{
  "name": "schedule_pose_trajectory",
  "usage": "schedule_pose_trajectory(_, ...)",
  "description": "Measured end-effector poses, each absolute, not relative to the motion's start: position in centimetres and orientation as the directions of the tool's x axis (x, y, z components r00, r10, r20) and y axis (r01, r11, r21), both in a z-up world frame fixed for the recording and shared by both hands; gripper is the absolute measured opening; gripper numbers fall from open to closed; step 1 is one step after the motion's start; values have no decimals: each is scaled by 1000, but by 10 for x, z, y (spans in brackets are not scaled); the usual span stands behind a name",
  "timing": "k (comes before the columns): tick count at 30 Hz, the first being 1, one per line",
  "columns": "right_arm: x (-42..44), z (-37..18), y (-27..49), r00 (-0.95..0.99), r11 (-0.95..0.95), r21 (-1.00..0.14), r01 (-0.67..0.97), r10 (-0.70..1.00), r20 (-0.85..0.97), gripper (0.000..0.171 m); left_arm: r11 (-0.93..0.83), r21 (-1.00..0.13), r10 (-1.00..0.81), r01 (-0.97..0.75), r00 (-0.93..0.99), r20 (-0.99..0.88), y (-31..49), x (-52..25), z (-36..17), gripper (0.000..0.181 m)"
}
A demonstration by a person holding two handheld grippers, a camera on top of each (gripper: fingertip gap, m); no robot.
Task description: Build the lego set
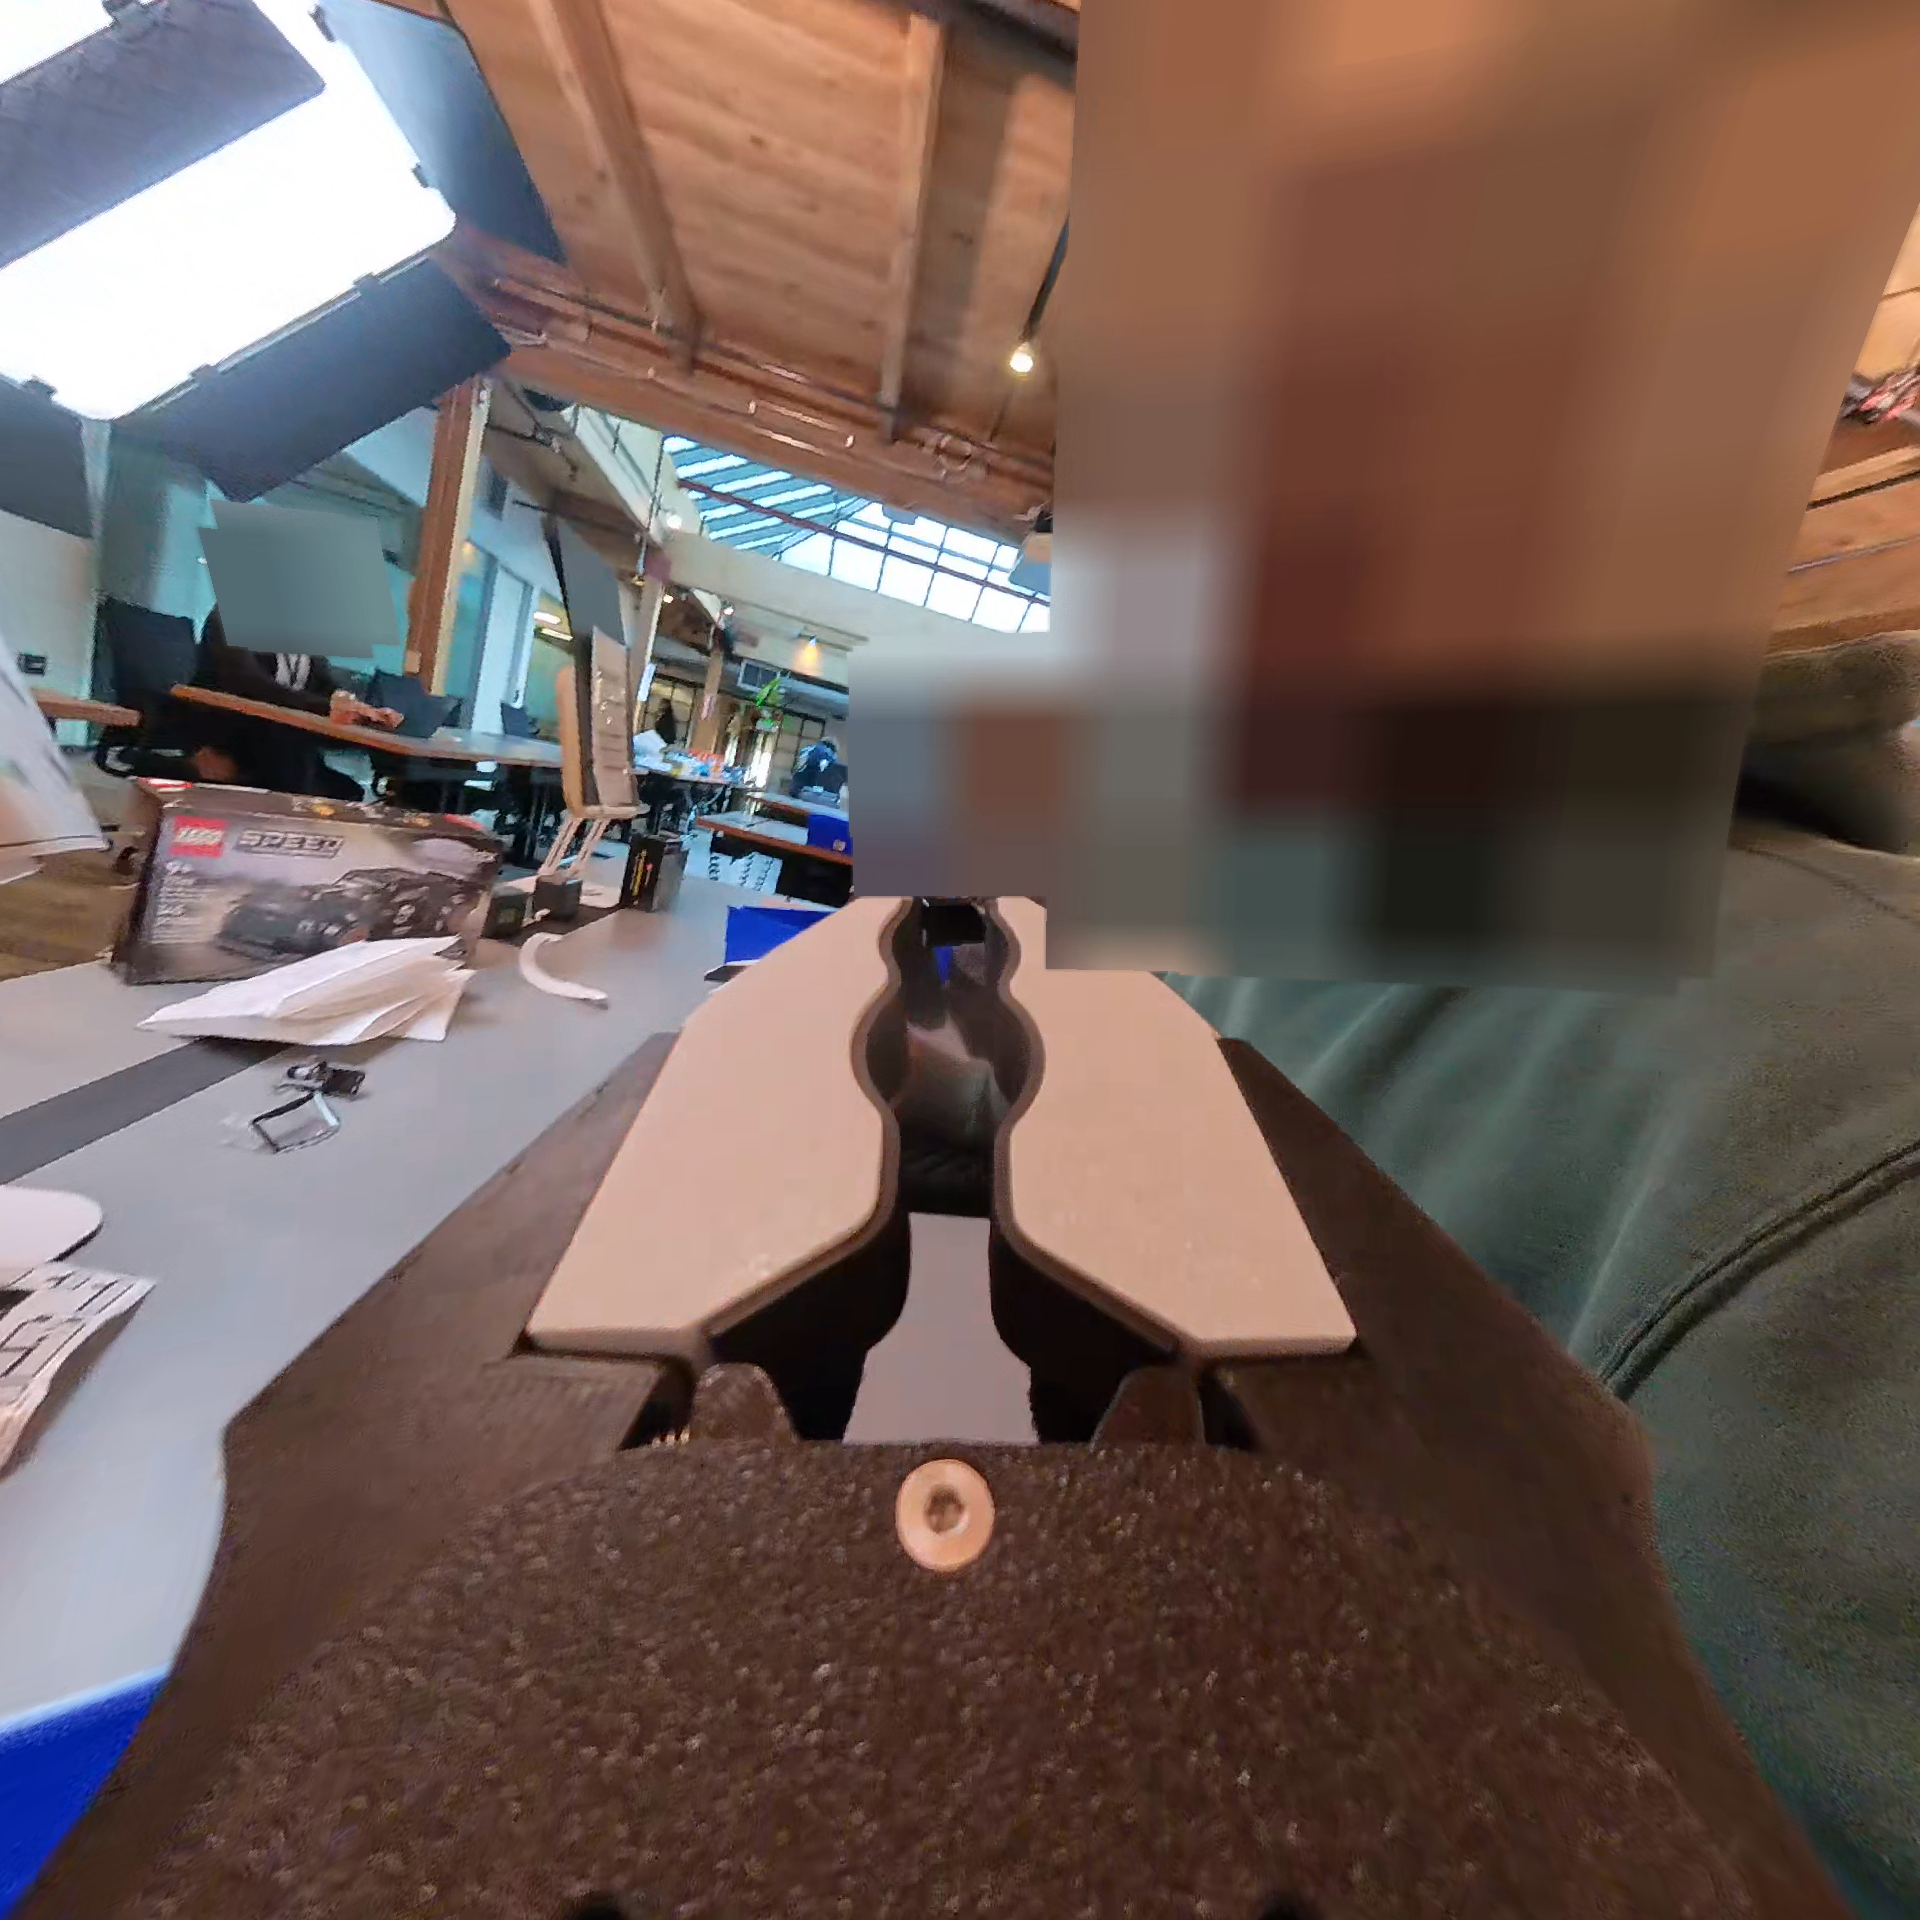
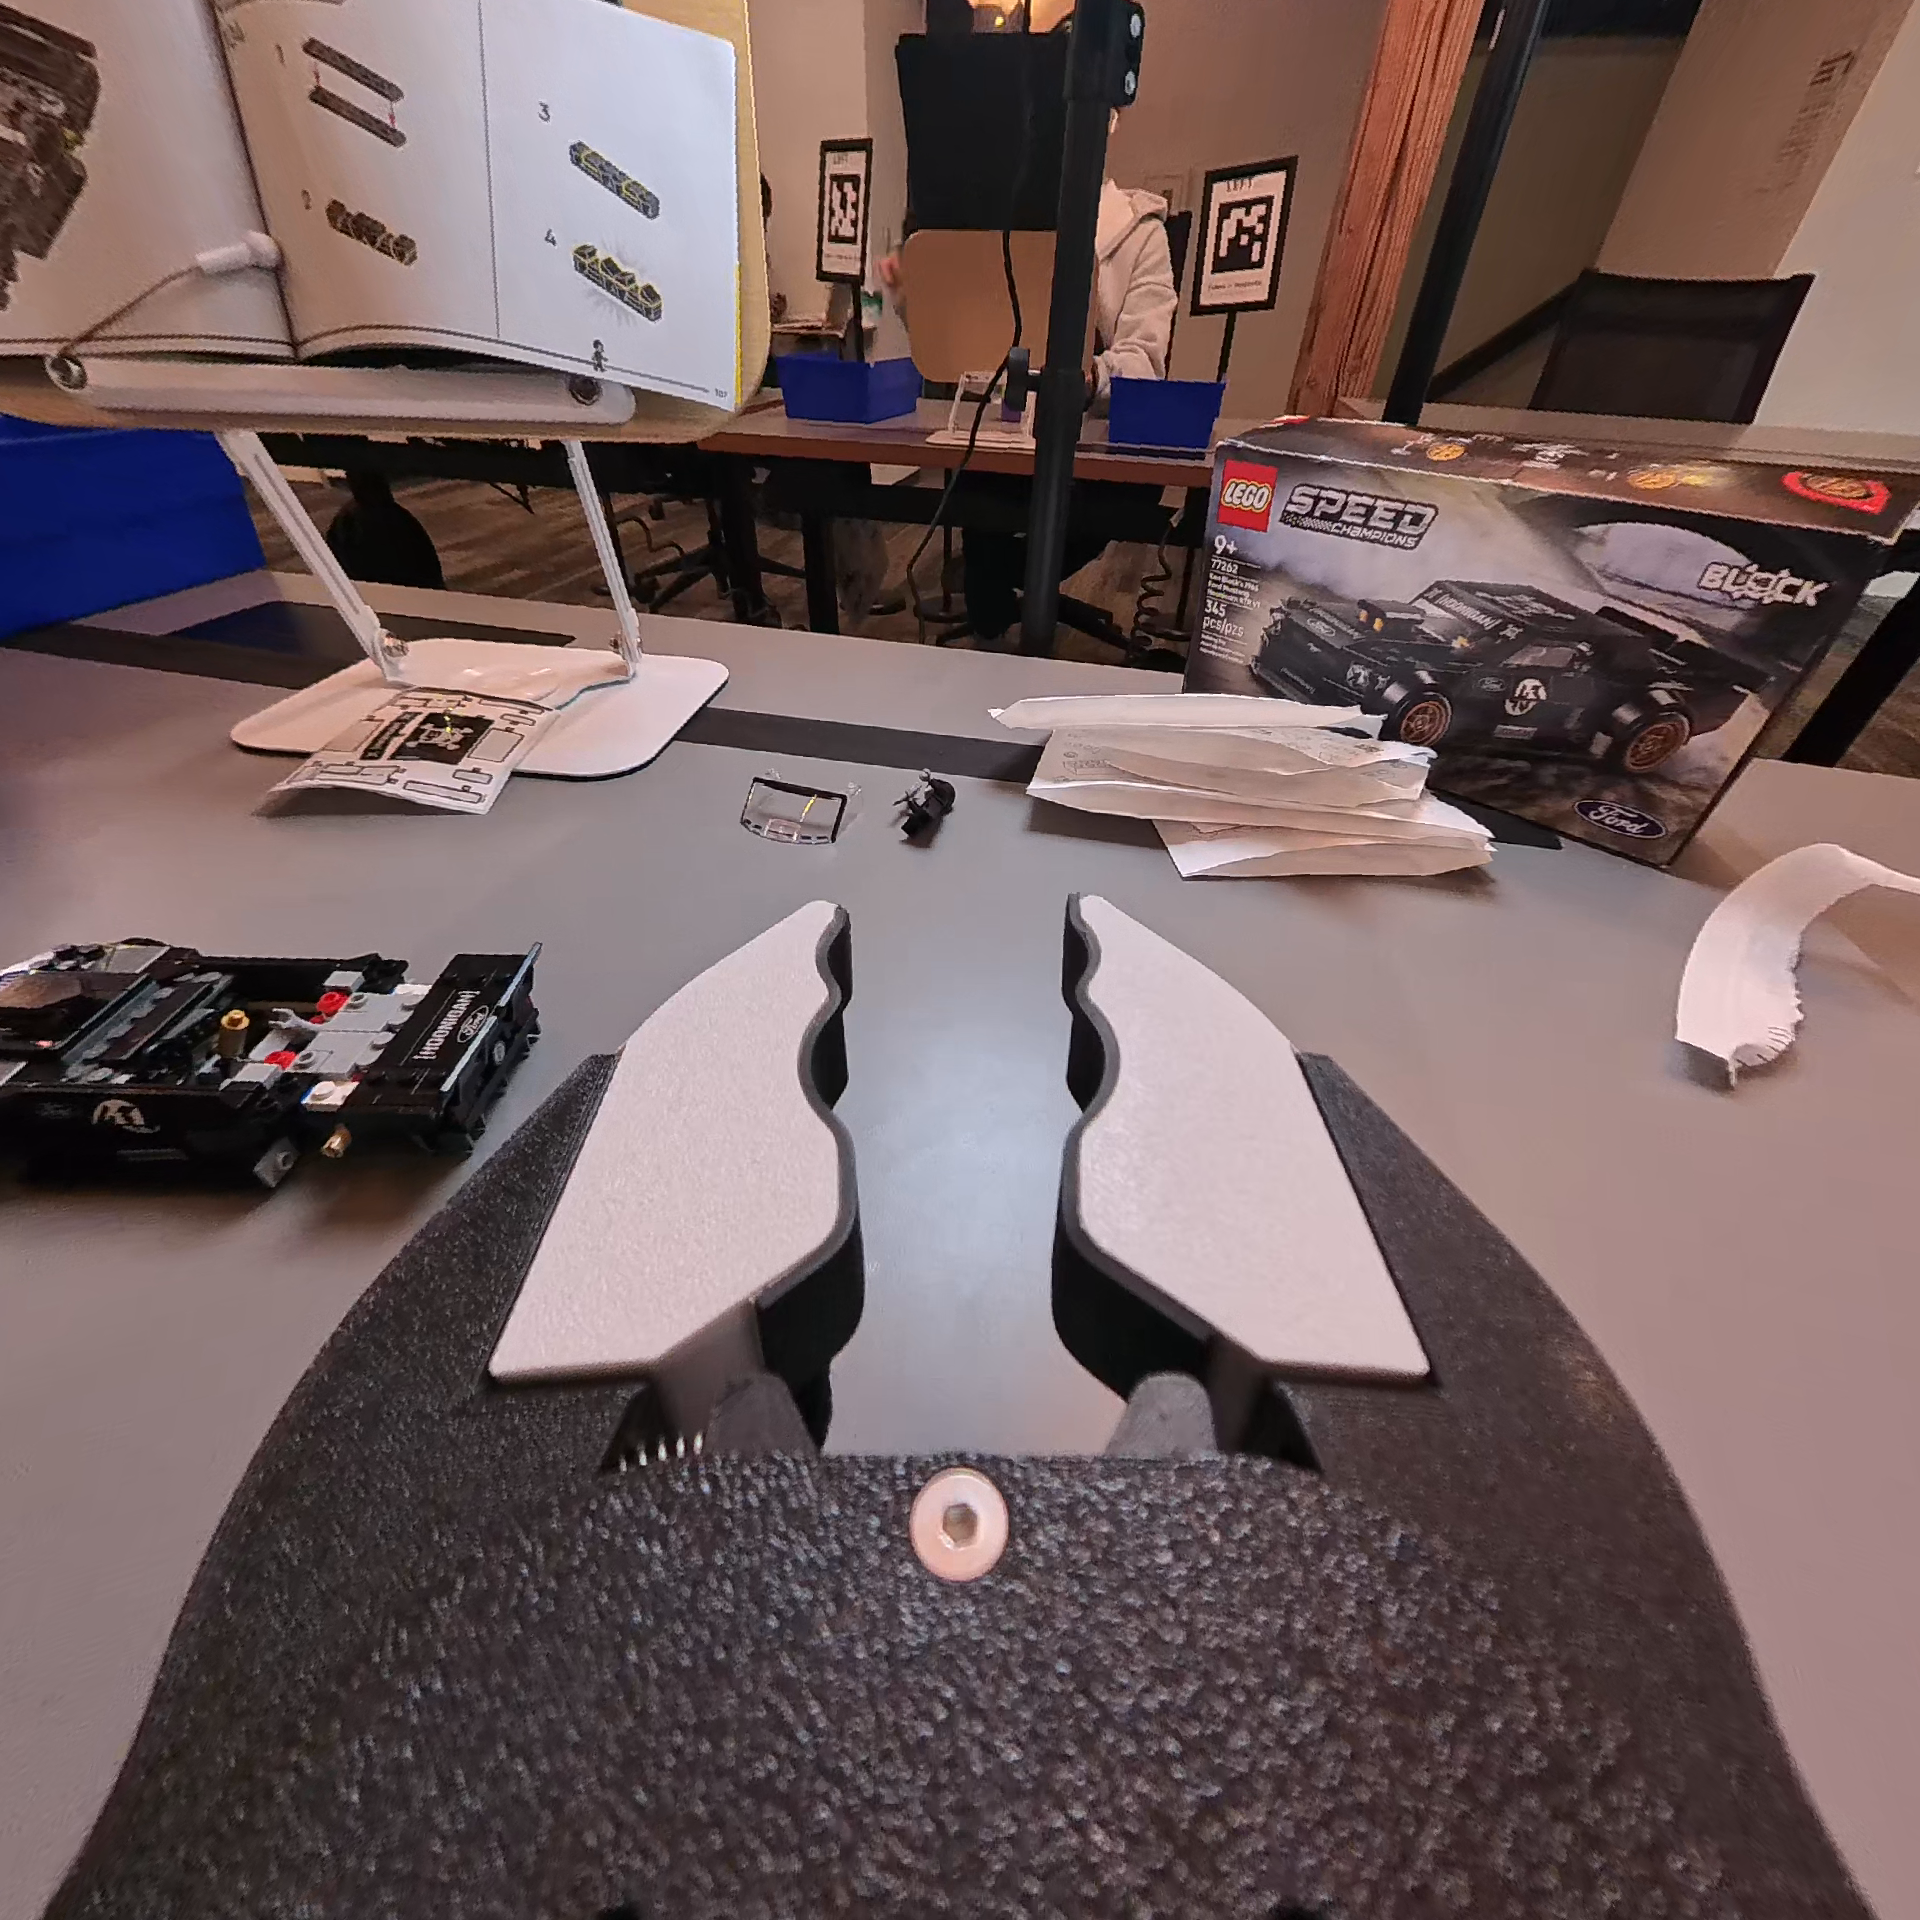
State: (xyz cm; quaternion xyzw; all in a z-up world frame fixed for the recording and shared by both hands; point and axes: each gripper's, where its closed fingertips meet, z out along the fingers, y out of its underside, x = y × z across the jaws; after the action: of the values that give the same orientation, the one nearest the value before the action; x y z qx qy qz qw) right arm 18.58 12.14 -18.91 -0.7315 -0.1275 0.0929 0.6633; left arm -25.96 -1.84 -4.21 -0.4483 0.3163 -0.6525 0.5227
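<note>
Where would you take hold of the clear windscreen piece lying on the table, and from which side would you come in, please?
I would pinch the clear windscreen piece across its two short slanted ends, coming down from above with the open right gripper. It lies flat on the grey table, its long edges facing the gripper, so the ends look like the narrowest span. The small black part beside it leaves little room.
</note>
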Motion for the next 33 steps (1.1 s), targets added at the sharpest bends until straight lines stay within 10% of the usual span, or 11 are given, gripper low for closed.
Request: schedule_pose_trajectory(33,186,-197,124,949,-119,-991,55,314,15,39,-296,-825,-941,482,3,339,3,-258,-71,11)
